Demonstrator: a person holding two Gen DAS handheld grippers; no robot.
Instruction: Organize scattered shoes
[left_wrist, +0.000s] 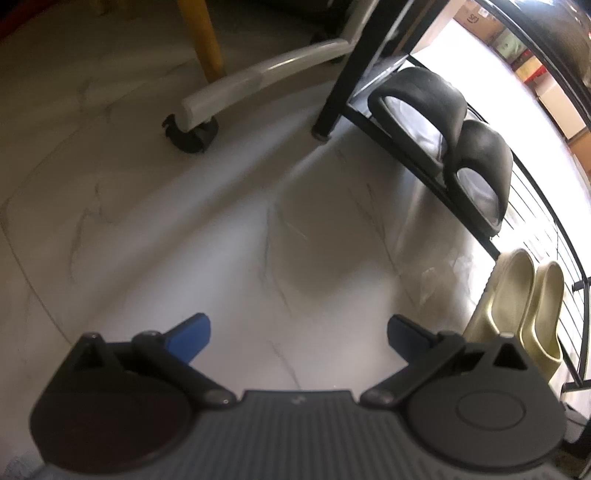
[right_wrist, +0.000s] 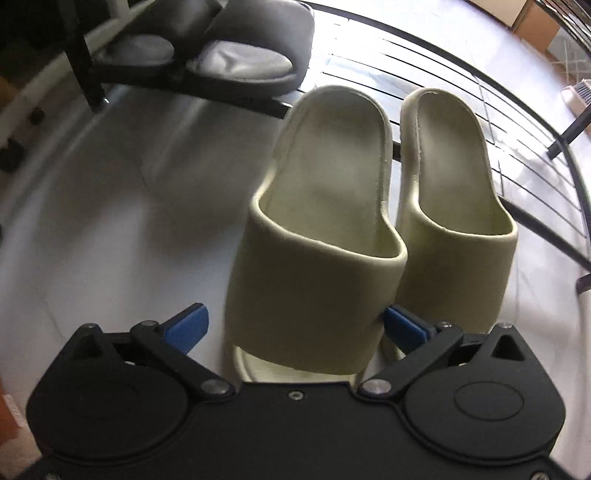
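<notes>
R gripper (right_wrist: 295, 326) stood wide open astride toe of near beige slide (right_wrist: 317, 258), pair half on rack (right_wrist: 517, 155). L gripper (left_wrist: 299, 338) open, empty. Advised: keep pads clear of second slide (right_wrist: 454, 206).

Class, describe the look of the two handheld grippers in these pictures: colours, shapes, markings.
Both look alike: the left gripper and right gripper each have a matte black body with two rounded housings, black link arms on silver pivot screws, and blue finger pads. A ribbed grey panel fronts the left one. No cables, sleeves or hands show.
</notes>
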